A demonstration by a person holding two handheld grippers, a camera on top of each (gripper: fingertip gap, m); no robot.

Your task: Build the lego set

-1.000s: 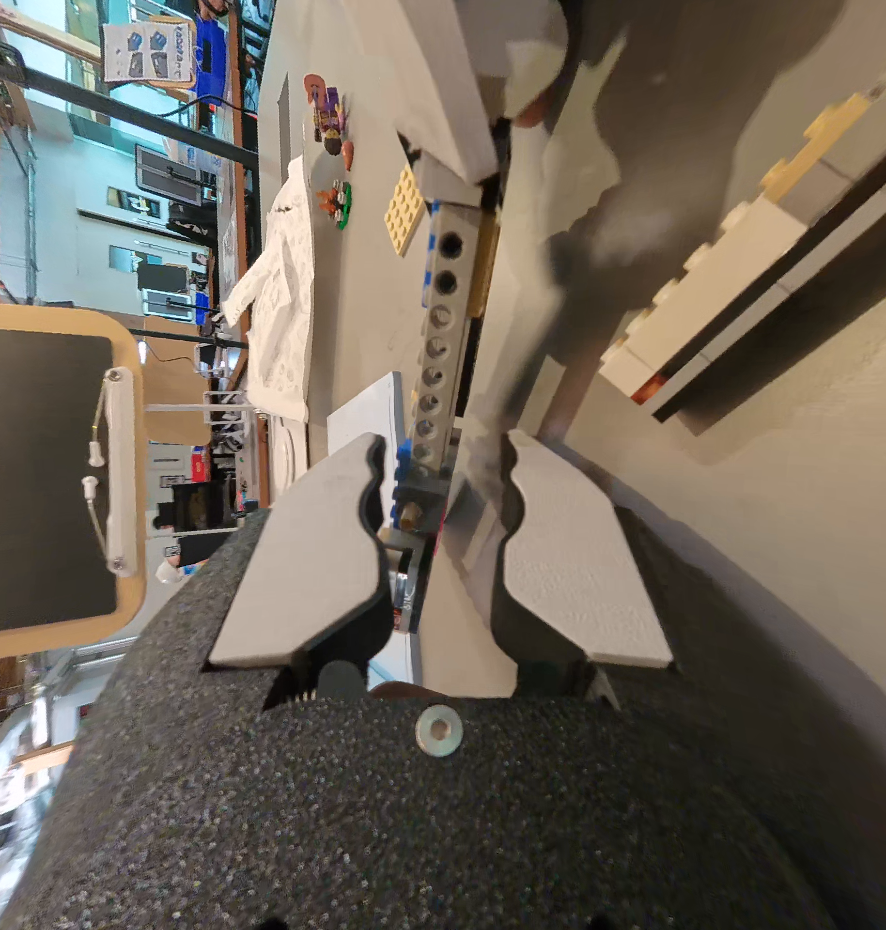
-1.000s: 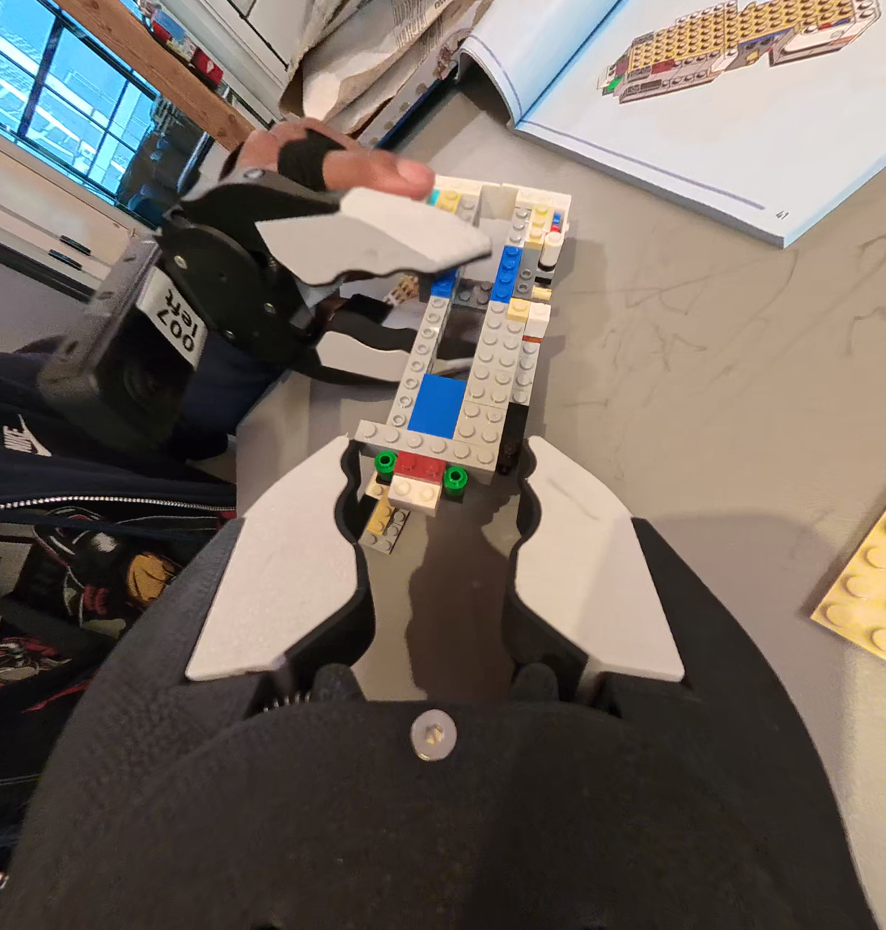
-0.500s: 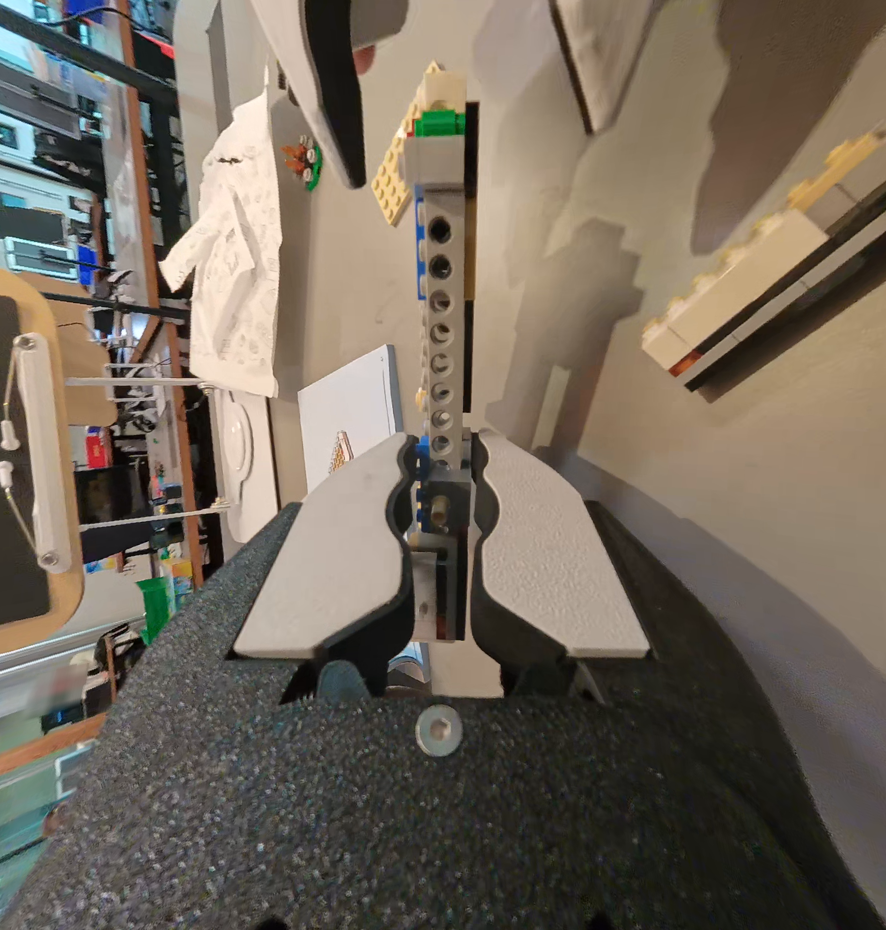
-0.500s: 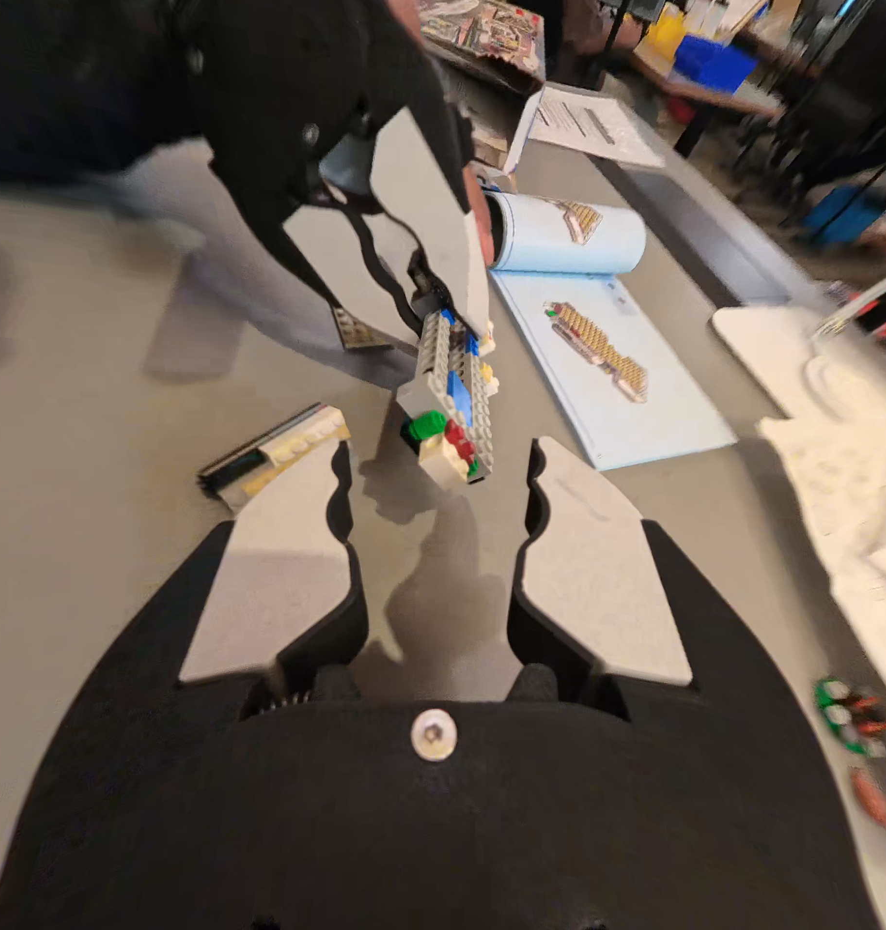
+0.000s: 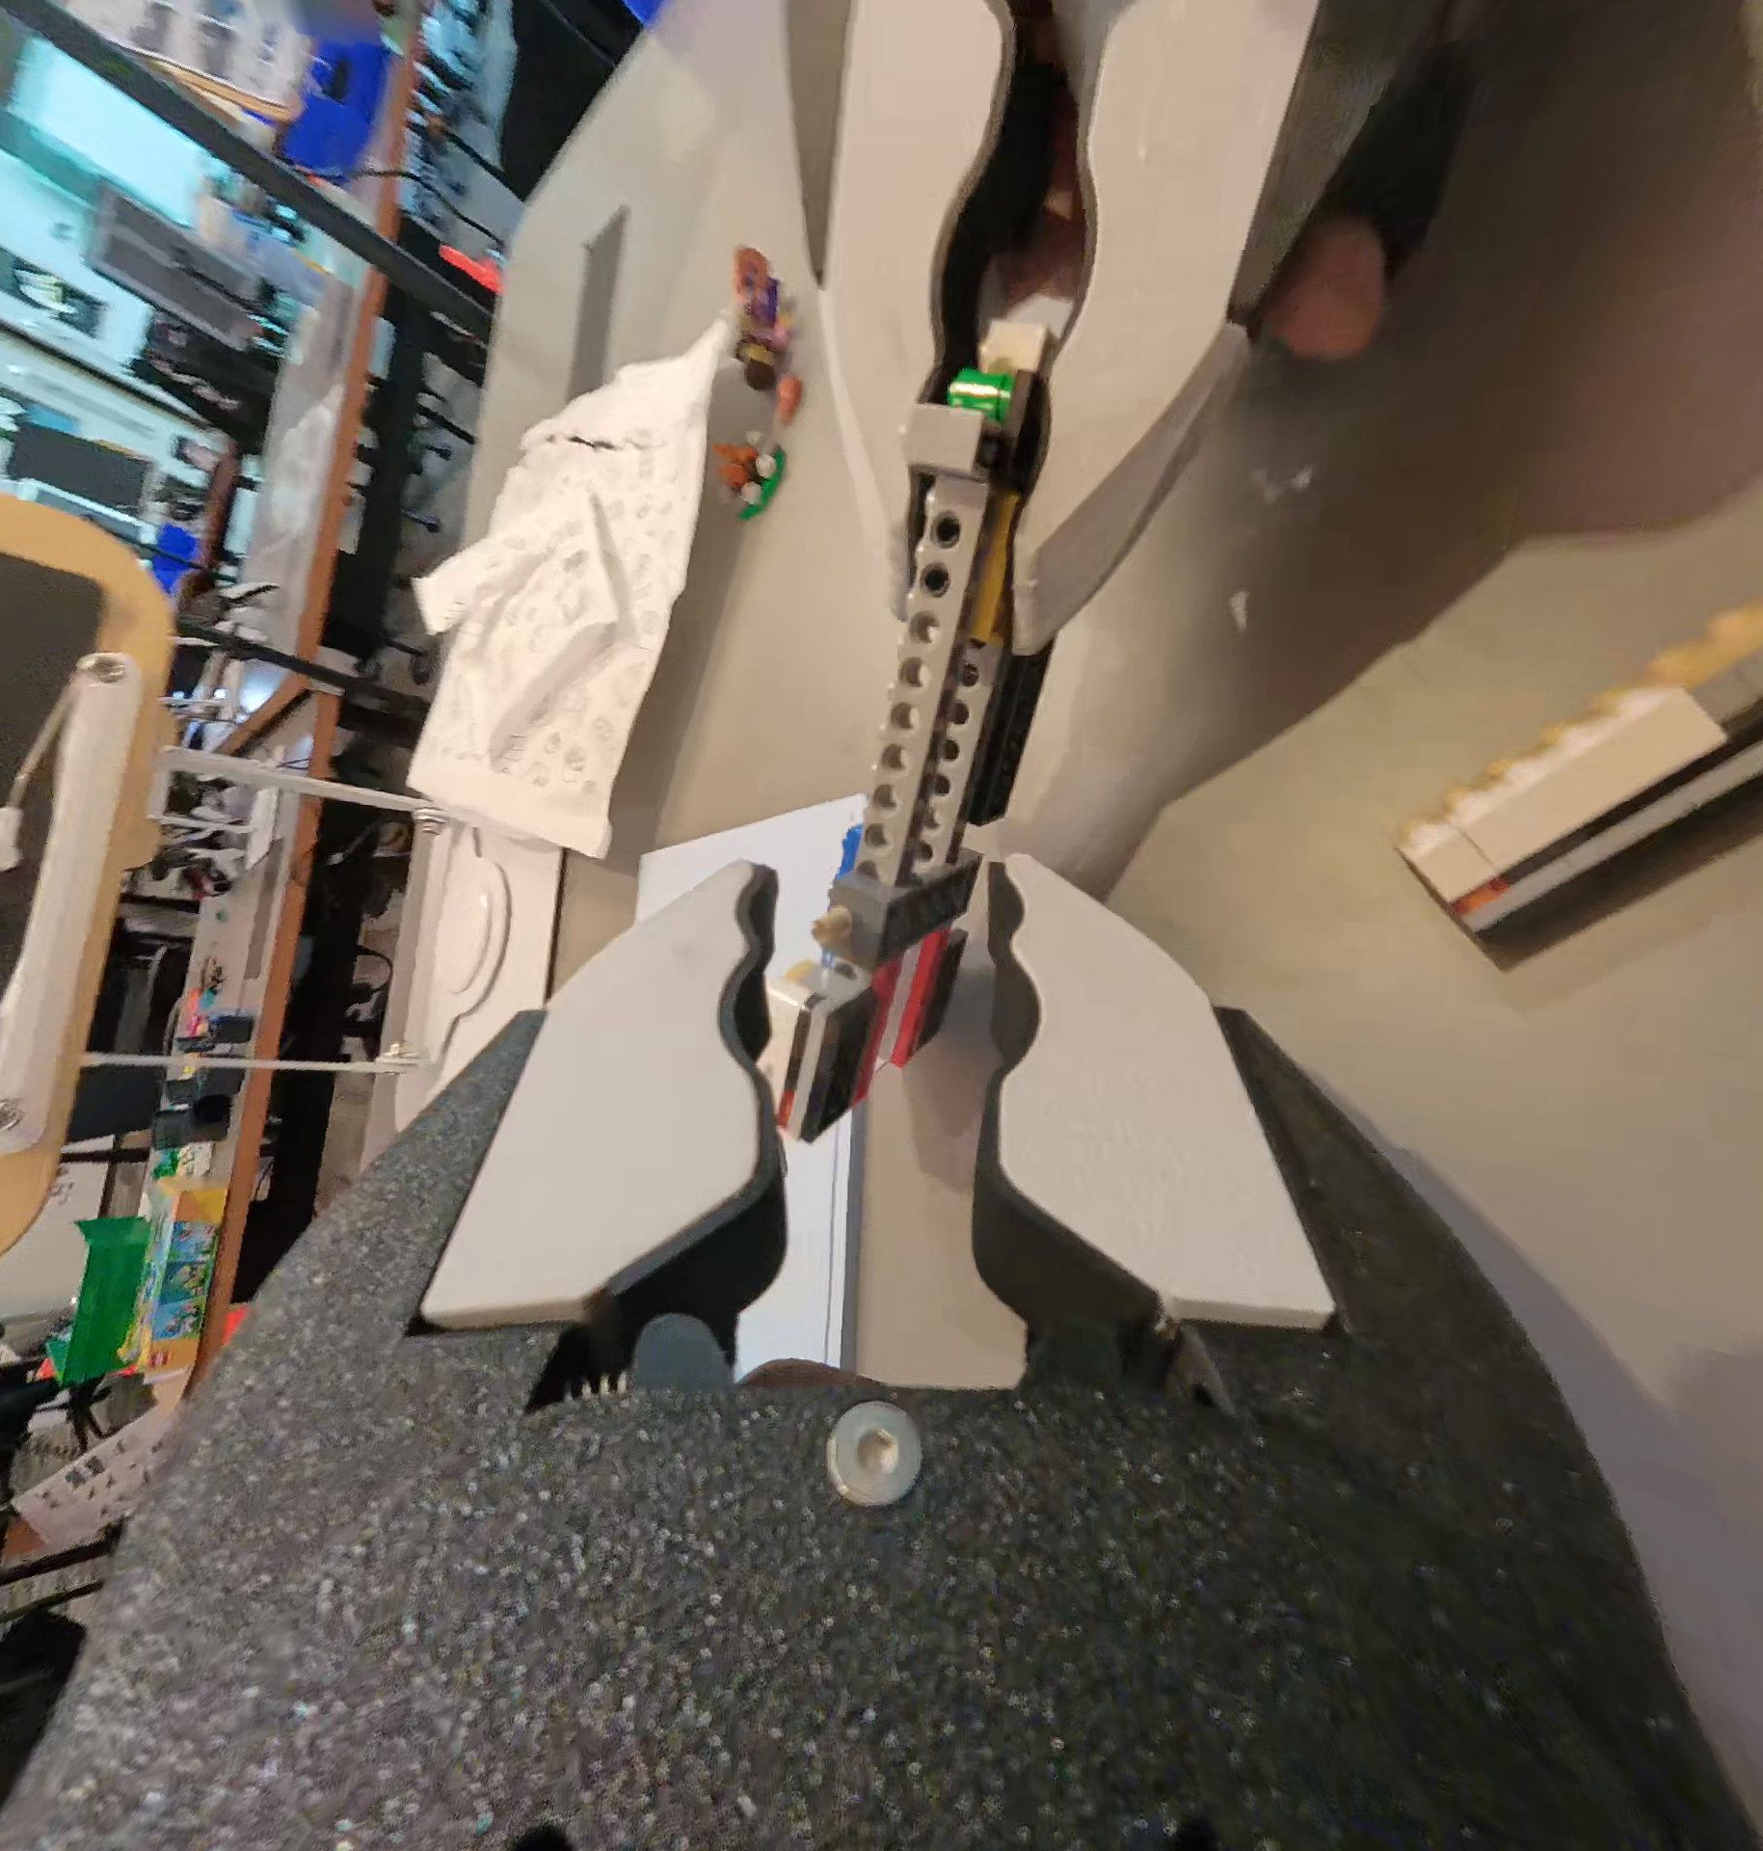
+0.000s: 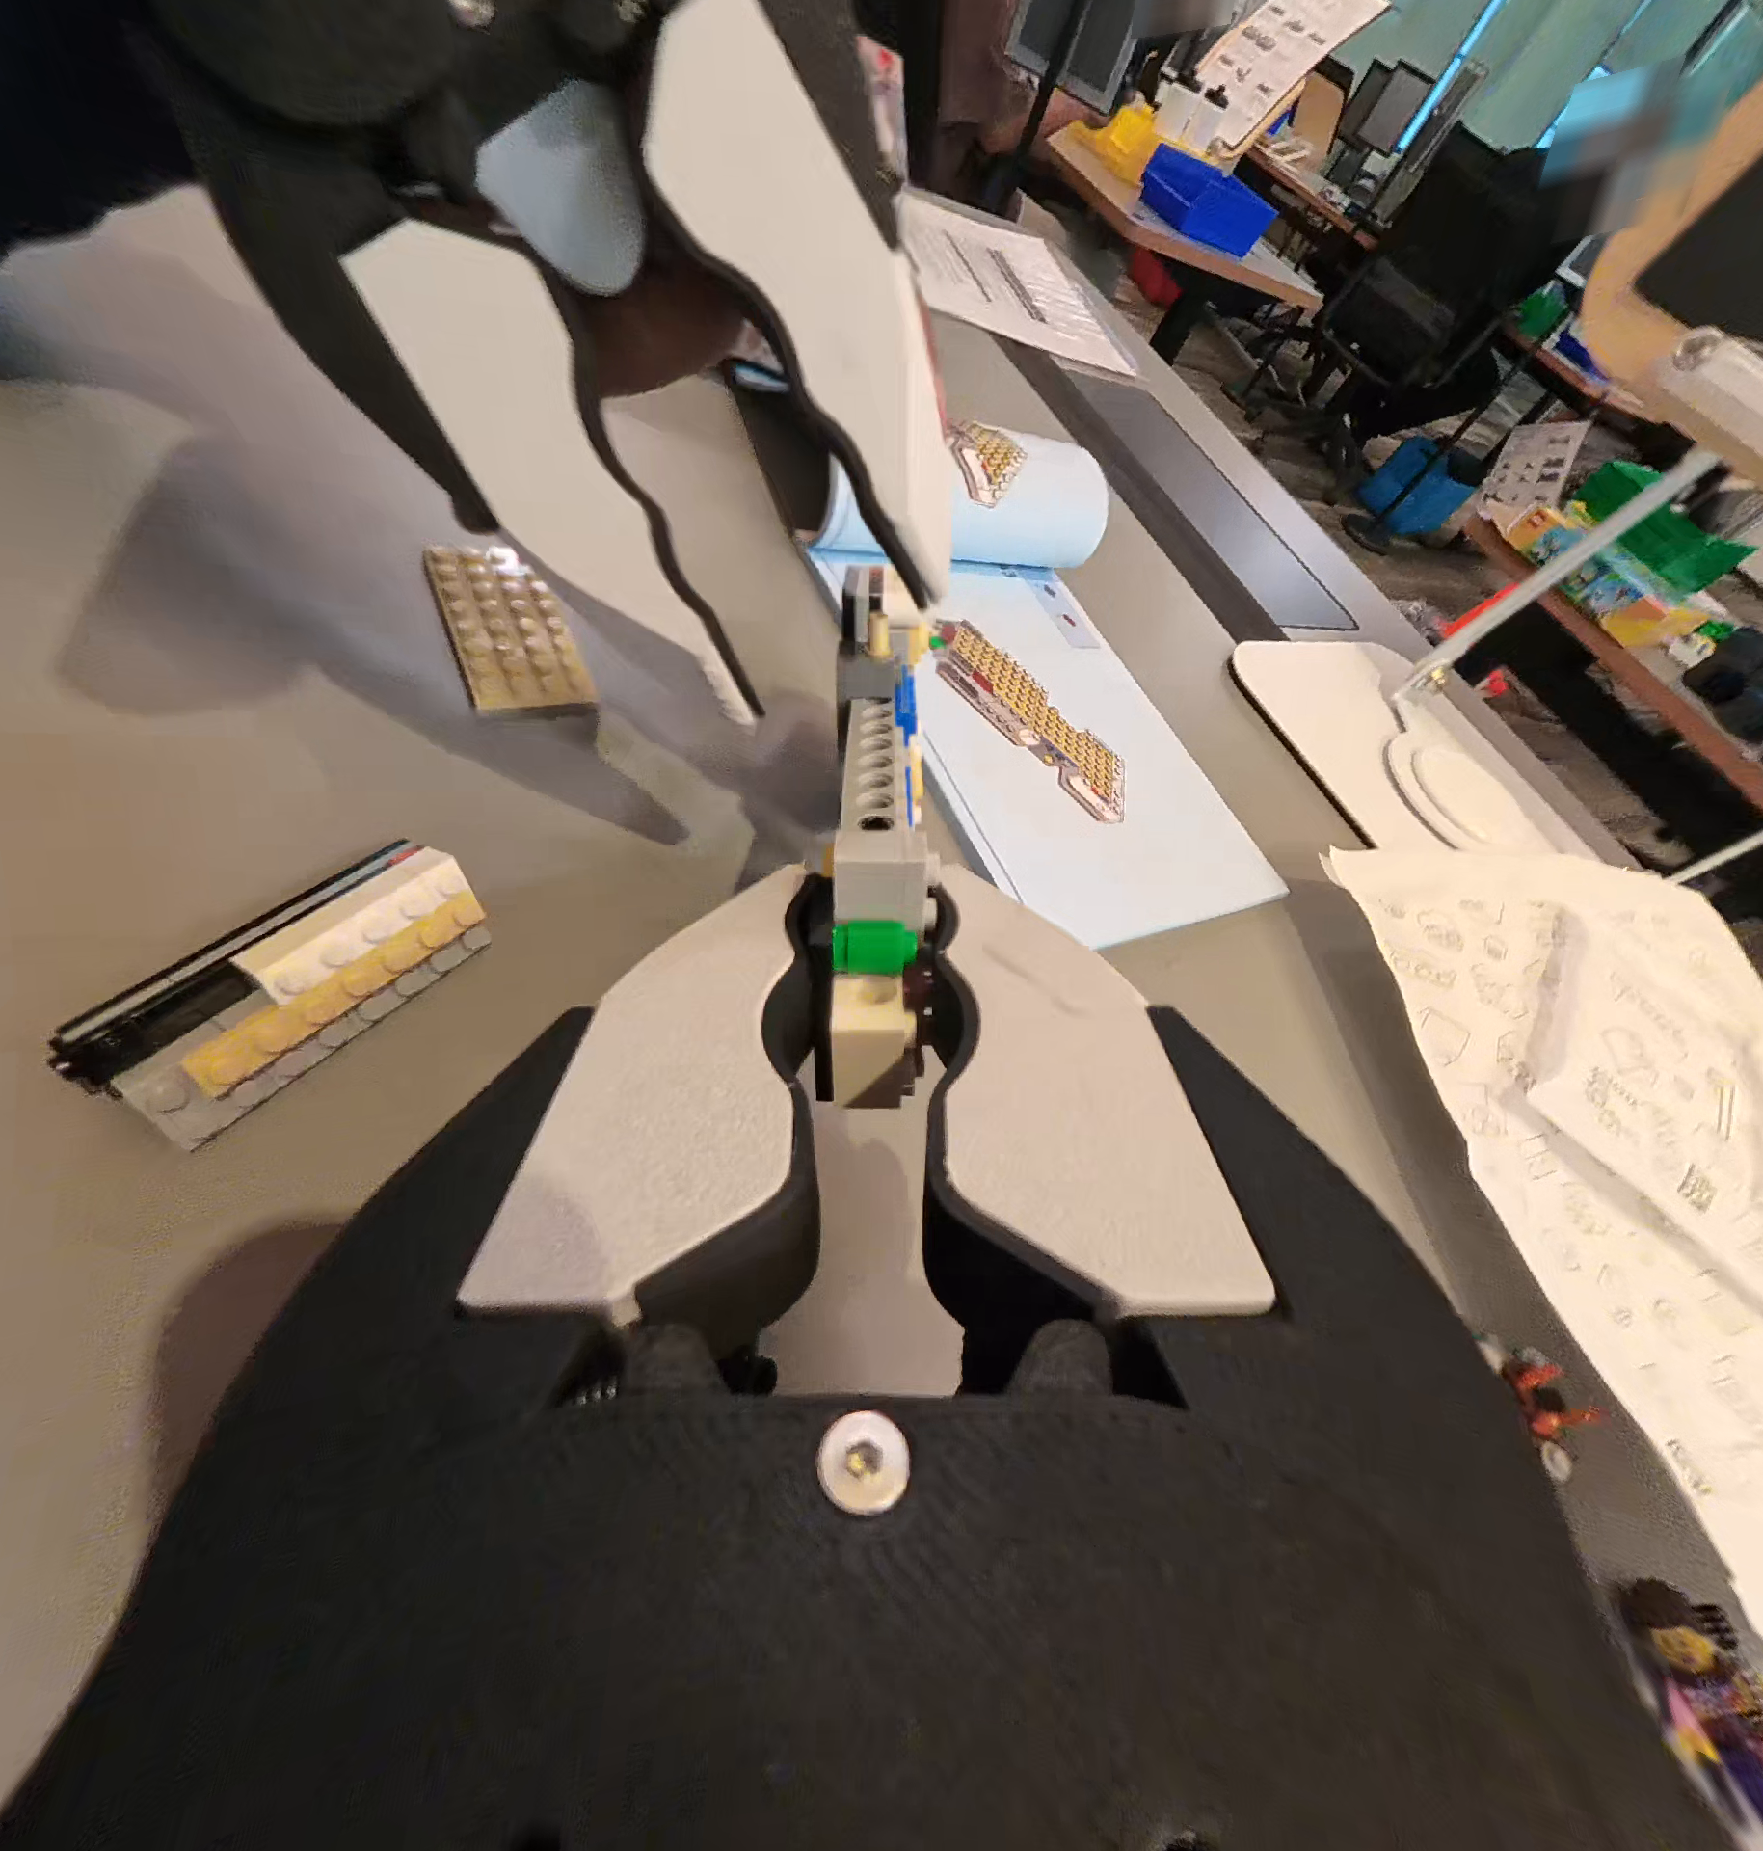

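A long brick assembly [image 5: 922, 681] of grey holed beams with blue, red, black and tan parts hangs in the air between the two grippers. My right gripper [image 6: 872, 886] is shut on its end with the green and tan pieces, and the beam [image 6: 872, 771] runs away from it. My left gripper [image 5: 877, 881] is open. The assembly's red, black and white end stands between its pads, with a gap at the right pad. The right gripper's fingers [image 5: 1137, 300] show at the top of the left wrist view. The left gripper's fingers [image 6: 807, 250] show at the top of the right wrist view.
A block of white, tan, grey and black bricks [image 6: 286, 992] lies on the grey table [image 6: 206, 801]. A tan studded plate [image 6: 506, 631], an open light-blue booklet [image 6: 1087, 801], crumpled white paper [image 6: 1608, 1082], a white board [image 6: 1358, 721] and small figure parts [image 6: 1548, 1402] lie around. About 5 centimetres separates my left fingertips from my right.
My left gripper had closed on the assembly and has now opened off it. My right gripper, open before, has closed on the green and tan end.
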